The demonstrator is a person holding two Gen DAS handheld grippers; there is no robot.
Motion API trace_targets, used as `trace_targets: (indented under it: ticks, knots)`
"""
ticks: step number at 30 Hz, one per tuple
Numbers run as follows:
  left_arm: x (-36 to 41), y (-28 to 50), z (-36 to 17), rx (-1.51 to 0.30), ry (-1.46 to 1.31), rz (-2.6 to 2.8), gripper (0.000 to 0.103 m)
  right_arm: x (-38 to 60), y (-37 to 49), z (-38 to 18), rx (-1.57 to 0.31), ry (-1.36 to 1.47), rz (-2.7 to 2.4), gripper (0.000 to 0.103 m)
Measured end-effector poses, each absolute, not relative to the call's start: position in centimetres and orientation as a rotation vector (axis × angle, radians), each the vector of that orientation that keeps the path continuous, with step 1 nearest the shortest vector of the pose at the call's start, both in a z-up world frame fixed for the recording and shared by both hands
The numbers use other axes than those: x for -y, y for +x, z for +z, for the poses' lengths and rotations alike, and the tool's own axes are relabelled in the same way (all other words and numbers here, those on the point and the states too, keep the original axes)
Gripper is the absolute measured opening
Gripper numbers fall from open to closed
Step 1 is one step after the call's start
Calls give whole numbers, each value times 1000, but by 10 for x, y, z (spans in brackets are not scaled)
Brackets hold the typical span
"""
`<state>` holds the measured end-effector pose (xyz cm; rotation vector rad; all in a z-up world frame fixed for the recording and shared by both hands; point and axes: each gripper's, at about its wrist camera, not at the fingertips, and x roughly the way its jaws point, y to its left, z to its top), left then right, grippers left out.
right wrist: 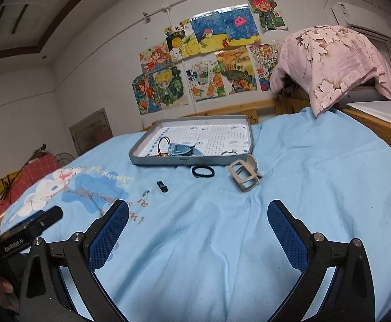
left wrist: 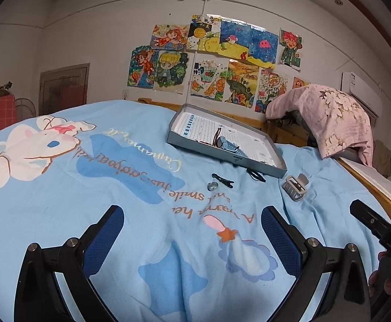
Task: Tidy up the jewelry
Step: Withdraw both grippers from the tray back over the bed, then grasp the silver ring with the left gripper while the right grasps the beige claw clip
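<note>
Blue cloth with a cartoon print covers the bed (left wrist: 114, 187), and both grippers hover low over it with nothing between their fingers. The left gripper (left wrist: 192, 230) has its blue-padded fingers spread wide; the right gripper (right wrist: 198, 225) is spread just as wide.

A shallow grey tray (left wrist: 249, 161) lies on the sheet at about one o'clock from the left gripper and at twelve o'clock from the right one. Inside it rest a blue hair clip (left wrist: 229, 145) and a thin dark loop (right wrist: 163, 142).

Outside the tray, on the sheet, a silver ring (left wrist: 212, 186) sits just beside a black hair clip (left wrist: 223, 179), at twelve o'clock from the left gripper. A black hair tie (right wrist: 203, 171) lies just in front of the tray's near wall. A grey claw clip (right wrist: 245, 174) lies near the tray's corner, at one o'clock from the right gripper.

A pink floral cloth (right wrist: 329, 61) is draped at the far right.
</note>
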<state>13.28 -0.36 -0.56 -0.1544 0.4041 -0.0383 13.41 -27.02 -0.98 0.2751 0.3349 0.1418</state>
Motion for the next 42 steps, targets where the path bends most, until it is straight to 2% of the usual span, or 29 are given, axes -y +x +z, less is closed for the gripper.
trace_targets:
  ticks: [11,18,24,33,35,37,39,42]
  knots:
    - [-3,143,-10,-448,-172,-44,103,270,141,-8,-336,281,103,102]
    - [17,186,-13,-515,-67,-70,103,280,166,-4,-380,302,72,102]
    - [21,246,-23,-653,-130,-152,103,290,216,-4,-355,241,25,102]
    - [29,313,-42,-703,-100,-172,102,302,307,-28,-453,303,81,102]
    - [37,326,-46,-714,-65,-202,99,306,324,-36,-482,324,68,102]
    - [46,336,-49,-722,-15,-225,84,309,340,-42,-487,347,77,102]
    - [52,343,-52,-725,18,-264,76,309,355,-48,-503,357,92,102]
    - [54,346,-60,-719,13,-300,69,304,362,-56,-511,354,122,102]
